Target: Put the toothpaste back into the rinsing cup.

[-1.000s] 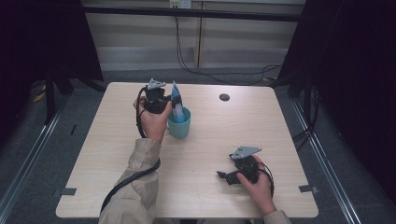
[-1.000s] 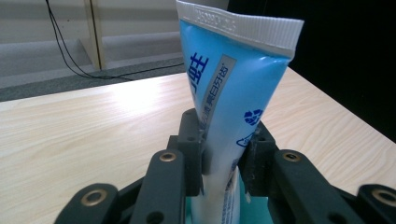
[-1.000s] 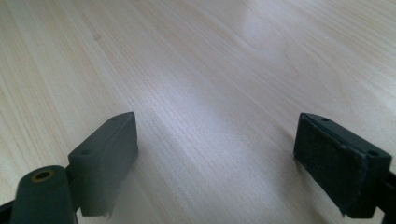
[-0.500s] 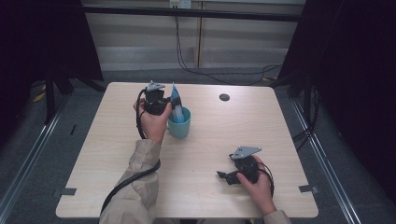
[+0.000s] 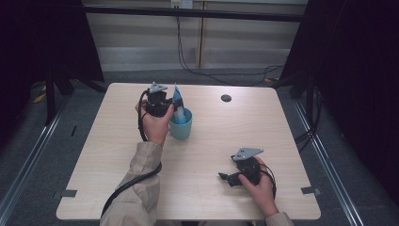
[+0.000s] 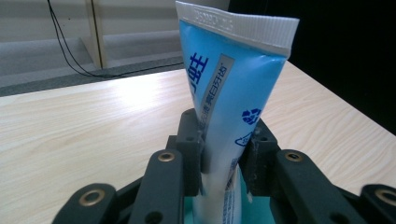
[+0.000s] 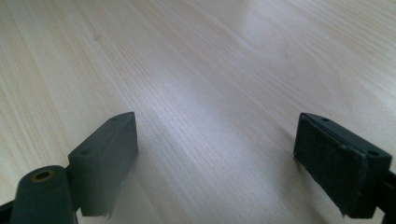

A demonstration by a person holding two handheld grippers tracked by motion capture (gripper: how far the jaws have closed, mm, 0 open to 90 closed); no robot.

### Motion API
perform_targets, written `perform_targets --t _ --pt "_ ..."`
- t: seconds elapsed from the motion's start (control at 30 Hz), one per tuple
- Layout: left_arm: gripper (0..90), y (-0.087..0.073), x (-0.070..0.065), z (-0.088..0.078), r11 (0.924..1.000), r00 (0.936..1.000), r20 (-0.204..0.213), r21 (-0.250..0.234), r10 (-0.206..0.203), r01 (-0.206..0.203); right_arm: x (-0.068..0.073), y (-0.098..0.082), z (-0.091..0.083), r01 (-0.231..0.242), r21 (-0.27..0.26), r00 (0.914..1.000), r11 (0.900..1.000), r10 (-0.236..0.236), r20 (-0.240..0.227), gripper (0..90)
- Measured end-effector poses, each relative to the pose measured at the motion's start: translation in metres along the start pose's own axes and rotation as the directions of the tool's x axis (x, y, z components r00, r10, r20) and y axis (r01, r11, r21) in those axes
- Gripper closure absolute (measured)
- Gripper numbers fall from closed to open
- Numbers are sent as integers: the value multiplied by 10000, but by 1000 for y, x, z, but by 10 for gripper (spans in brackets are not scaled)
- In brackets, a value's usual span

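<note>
A blue and white toothpaste tube [image 5: 177, 100] stands upright in a teal cup [image 5: 181, 128] on the far left half of the wooden table [image 5: 94, 155]. My left gripper [image 5: 171, 109] is shut on the tube just above the cup's rim. In the left gripper view the black pads [image 6: 189, 140] press both sides of the tube [image 6: 229, 84], and the cup's [image 6: 262, 211] teal rim shows below. My right gripper [image 5: 227, 173] rests on the table near the front right, held by a hand. In the right gripper view its jaws [image 7: 215, 154] stand wide open over bare wood.
A small dark round disc [image 5: 226, 98] lies near the table's far edge, right of the cup. Black cables [image 5: 188, 66] hang behind the table. Dark curtains stand at both sides. Bare wood lies between the cup and the right gripper.
</note>
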State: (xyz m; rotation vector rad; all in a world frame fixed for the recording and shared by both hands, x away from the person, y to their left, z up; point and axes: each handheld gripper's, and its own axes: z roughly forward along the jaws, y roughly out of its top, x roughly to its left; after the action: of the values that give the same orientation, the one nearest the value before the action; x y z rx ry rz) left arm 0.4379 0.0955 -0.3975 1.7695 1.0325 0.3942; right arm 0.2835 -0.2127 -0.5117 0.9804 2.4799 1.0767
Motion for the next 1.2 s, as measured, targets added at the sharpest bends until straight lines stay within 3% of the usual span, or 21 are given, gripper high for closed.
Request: perform_targets --t 0.2,0.53,0.87,1.2 --pt "713 0 0 -1 10000 9999 -112 28 52 -52 0 0 0 6 -2 10000 10000 -6 -7 134" --pt "619 0 5 -5 10000 9989 -475 18 42 -42 0 0 0 -6 2 10000 10000 6 -18 133" --pt "569 0 7 -9 9998 9993 -359 -105 142 -146 0 0 0 -1 5 10000 10000 1 -27 133" --pt "416 -1 11 -15 9997 9979 -606 -12 241 -242 0 0 0 -2 5 10000 10000 2 -27 133"
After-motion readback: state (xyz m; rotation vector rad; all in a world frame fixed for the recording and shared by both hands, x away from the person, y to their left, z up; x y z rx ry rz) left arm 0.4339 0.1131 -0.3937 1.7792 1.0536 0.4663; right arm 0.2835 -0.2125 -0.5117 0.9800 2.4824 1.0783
